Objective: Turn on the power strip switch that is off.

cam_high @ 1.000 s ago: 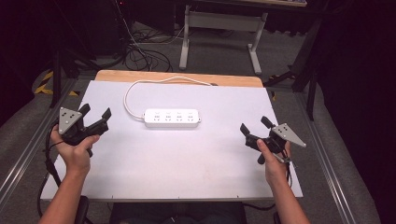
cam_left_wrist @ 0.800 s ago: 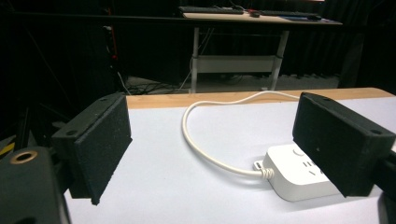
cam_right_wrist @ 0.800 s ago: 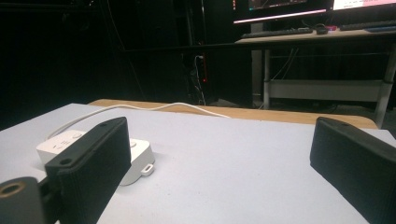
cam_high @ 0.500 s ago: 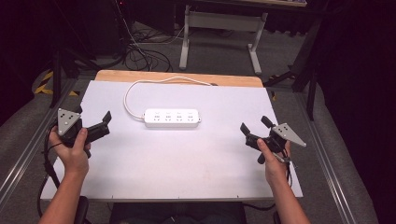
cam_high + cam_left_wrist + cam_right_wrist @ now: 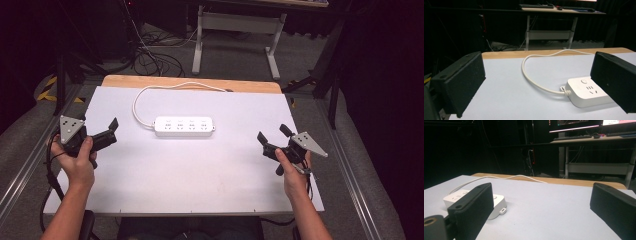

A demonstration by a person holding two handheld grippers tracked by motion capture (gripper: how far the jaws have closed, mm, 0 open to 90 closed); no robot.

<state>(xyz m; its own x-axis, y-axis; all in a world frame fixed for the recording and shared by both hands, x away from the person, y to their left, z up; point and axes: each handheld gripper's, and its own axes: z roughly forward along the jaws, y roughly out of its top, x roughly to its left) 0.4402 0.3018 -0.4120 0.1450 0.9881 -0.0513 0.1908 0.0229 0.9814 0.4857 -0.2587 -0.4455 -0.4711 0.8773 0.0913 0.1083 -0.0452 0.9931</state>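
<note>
A white power strip (image 5: pixel 184 126) lies flat on the white table top (image 5: pixel 200 175), a little behind its middle. Its white cable (image 5: pixel 150 95) loops off the left end toward the back edge. My left gripper (image 5: pixel 100 131) is held at the table's left side, open and empty, pointing at the strip. In the left gripper view the power strip (image 5: pixel 586 92) and cable (image 5: pixel 534 77) lie ahead between the wide-apart jaws. My right gripper (image 5: pixel 273 134) is at the right side, open and empty. In the right gripper view the power strip (image 5: pixel 496 202) sits partly behind the left jaw.
A wooden strip (image 5: pixel 190 82) runs along the table's back edge. Beyond it is a dark floor with tangled cables (image 5: pixel 145 60) and a metal desk frame (image 5: pixel 235 30). Metal rails (image 5: pixel 360 195) flank the table on both sides.
My left gripper has shifted a little to the left and turned slightly, still open. The right gripper and the power strip have not moved.
</note>
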